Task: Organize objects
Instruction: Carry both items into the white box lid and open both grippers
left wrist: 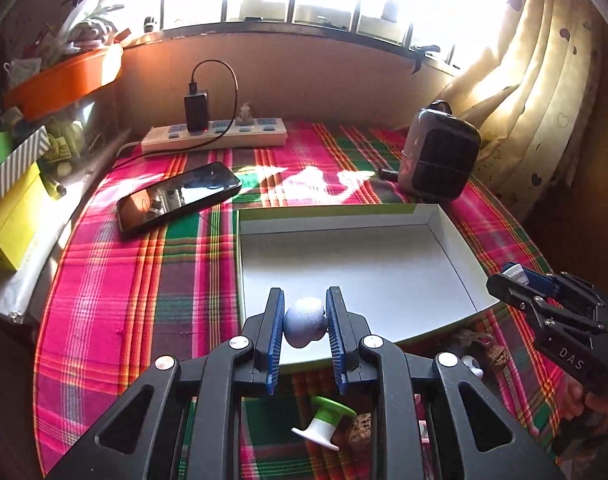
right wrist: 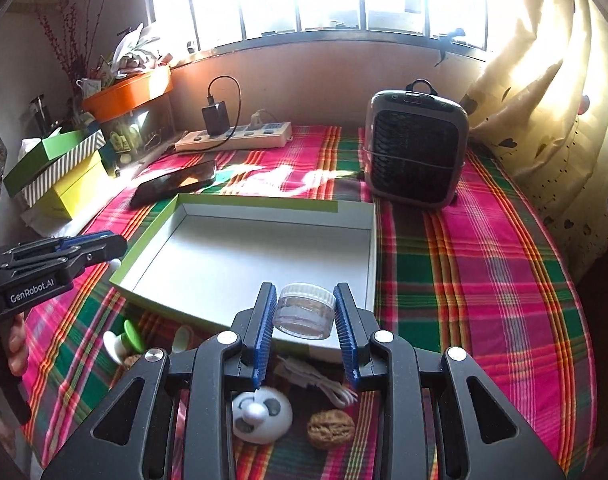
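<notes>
- Sunlit window bars and a pale curtain [right wrist: 551, 92] with dark heart shapes close off the far side of a desk covered in a pink, green and red plaid cloth [right wrist: 483, 272].
- Lying open on the cloth is a shallow box lid [right wrist: 240, 204], white inside and green outside, with nothing in it.
- Behind the lid's right corner stands a small grey fan [right wrist: 415, 148], upright, its dark grille facing the cameras.
- Along the far wall lies a white power strip [left wrist: 214, 138] with a black charger [left wrist: 195, 112] plugged in; a dark phone [left wrist: 178, 196] rests flat just left of the lid.
- At the left edge sit stacked yellow, striped and green boxes [right wrist: 60, 176] below an orange tray [right wrist: 128, 92].
- Left gripper [left wrist: 304, 322]: fingers nearly together, clamped on a small grey-white rounded object [left wrist: 305, 320] held over the lid's near edge.
- Right gripper [right wrist: 305, 312]: fingers narrowly apart, pressed on both sides of a small clear jar [right wrist: 304, 312] with a white ribbed lid, above the lid's near right corner.
- On the cloth in front of the lid lie a panda-faced figure [right wrist: 262, 412], a walnut [right wrist: 329, 428], a white cable [right wrist: 327, 388] and a green-and-white spool-shaped piece [left wrist: 323, 424].
</notes>
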Available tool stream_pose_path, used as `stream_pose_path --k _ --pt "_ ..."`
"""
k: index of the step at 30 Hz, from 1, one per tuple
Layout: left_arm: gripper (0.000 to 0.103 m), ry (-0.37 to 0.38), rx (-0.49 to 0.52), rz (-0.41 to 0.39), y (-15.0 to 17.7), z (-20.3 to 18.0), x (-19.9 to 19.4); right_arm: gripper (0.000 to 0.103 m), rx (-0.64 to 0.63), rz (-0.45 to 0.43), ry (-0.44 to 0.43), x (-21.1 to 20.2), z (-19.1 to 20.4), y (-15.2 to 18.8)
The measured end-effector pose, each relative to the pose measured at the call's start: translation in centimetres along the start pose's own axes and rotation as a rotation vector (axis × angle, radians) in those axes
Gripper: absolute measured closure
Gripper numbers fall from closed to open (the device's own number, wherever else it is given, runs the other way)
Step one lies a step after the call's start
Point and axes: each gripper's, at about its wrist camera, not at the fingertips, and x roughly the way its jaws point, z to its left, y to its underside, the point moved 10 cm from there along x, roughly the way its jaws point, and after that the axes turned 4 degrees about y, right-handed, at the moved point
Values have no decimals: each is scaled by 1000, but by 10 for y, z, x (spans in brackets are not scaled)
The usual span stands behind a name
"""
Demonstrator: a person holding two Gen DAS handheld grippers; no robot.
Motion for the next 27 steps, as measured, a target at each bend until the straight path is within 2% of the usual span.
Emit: stream_pose_path --k 5,10,12,14,27 --pt "84 13 4 -1 -15 -3 15 72 -21 8 -4 20 7 -21" --pt "84 -4 3 23 -27 2 38 72 -37 45 0 46 9 -34" --pt "84 13 -15 45 -29 5 49 72 -17 68 -7 58 5 -35" --pt "84 -4 -25 67 -29 9 60 72 -14 86 0 69 3 -36" --pt "83 -19 6 123 -33 8 107 72 -28 160 23 112 -3 -31"
